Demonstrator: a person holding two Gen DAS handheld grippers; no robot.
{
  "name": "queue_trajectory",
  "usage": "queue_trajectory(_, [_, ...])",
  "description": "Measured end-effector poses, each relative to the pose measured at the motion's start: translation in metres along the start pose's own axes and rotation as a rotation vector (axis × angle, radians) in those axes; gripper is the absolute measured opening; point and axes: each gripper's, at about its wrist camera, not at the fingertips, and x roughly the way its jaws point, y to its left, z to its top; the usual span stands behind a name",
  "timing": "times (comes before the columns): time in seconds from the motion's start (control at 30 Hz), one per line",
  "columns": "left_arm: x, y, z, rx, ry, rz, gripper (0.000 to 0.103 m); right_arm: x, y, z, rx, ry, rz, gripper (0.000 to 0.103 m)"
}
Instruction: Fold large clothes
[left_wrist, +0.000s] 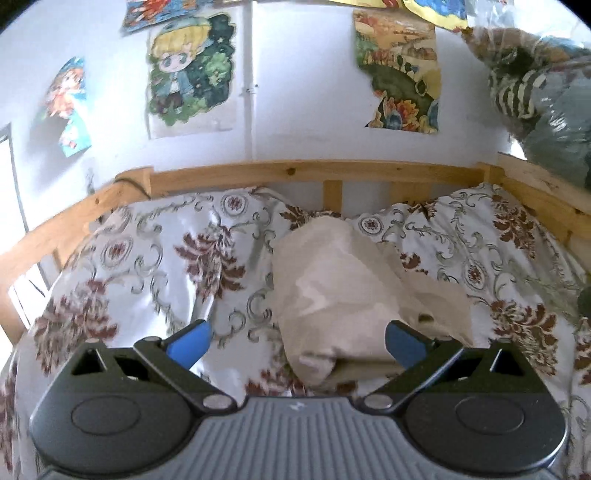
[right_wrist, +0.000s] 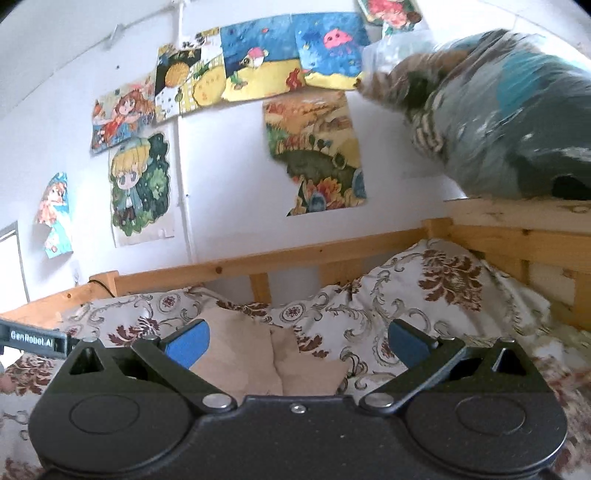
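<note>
We see the beige cloth garment (left_wrist: 340, 291) lying as a compact bundle on the bed w/ the white quilt printed in brown floral scrolls (left_wrist: 147, 266), near the pine headboard rail (left_wrist: 295, 173). Looks folded to us, though edges are lumpy & one flap sticks out on the right side, so it may want a tidy-up; we can't tell if more clothes wait. Our left gripper (left_wrist: 295, 345) has jaws spread wide, nothing between the blue pads, garment just ahead, not touched. Our right gripper (right_wrist: 297, 345) is likewise wide open & empty, garment (right_wrist: 255, 354) in front of it. Containers: one clear plastic bag (right_wrist: 509, 110) on the wooden shelf (right_wrist: 517, 210), upper right, stuffed w/ teal, striped & brownish textiles; exact contents unclear thru the glare.
</note>
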Motion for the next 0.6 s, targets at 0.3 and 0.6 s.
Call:
queue_trajectory(0.3, [-0.027, -0.003, -0.042, 0.06, 0.018, -0.062, 0.102, -0.072, 0.013, -0.023, 0.003, -0.002, -0.066, 0.102])
queue_trajectory(0.6, [-0.019, -0.01, -0.06, 0.113, 0.012, -0.062, 0.102, -0.058, 0.026, -0.048, -0.086, 0.089, -0.061, 0.102])
